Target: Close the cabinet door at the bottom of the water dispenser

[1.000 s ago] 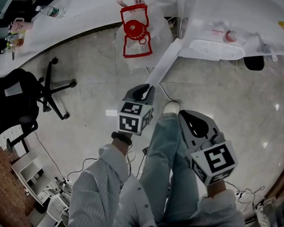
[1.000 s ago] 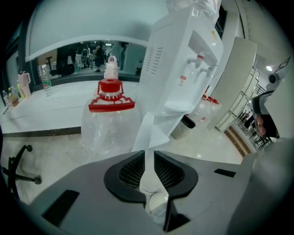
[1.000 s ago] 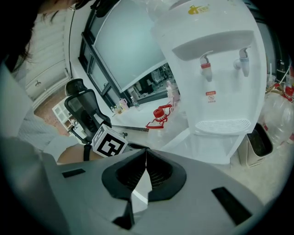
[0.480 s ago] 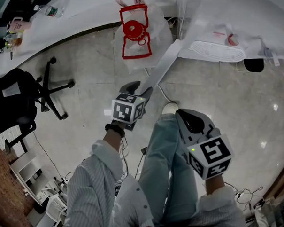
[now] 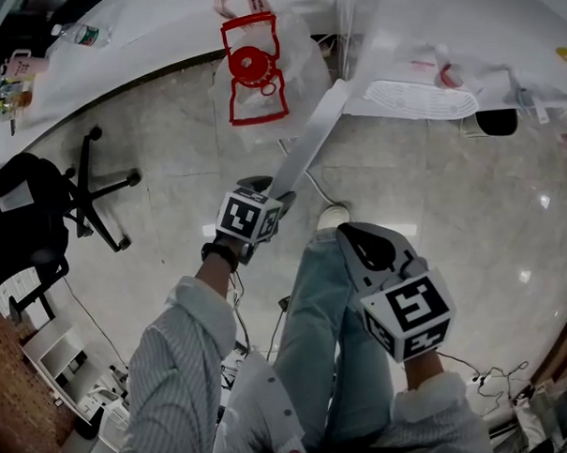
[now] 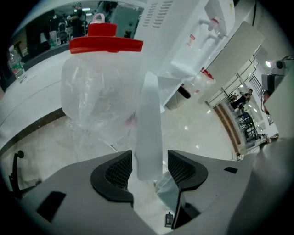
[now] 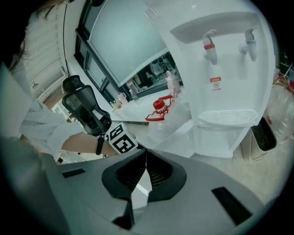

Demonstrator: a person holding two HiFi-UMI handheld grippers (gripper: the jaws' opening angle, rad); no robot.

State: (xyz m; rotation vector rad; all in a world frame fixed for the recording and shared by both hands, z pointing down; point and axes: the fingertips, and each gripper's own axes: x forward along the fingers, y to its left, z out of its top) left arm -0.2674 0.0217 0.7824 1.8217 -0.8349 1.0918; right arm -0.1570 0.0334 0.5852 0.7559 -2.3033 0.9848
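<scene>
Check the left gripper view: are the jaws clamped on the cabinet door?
No: the left gripper has just been opening its jaws; the cabinet door edge stands between them, and neither presses on it.

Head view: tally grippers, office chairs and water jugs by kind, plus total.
Grippers: 2, left gripper and right gripper
Office chair: 1
Water jug: 1
Total: 4

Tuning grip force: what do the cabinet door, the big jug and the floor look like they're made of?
Door: probably plastic or painted sheet; smooth matte white, thin edge.
Jug: clear plastic; see-through with crinkled glints, red cap.
Floor: polished stone or tile; glossy, with lamp reflections and joint lines.
</scene>
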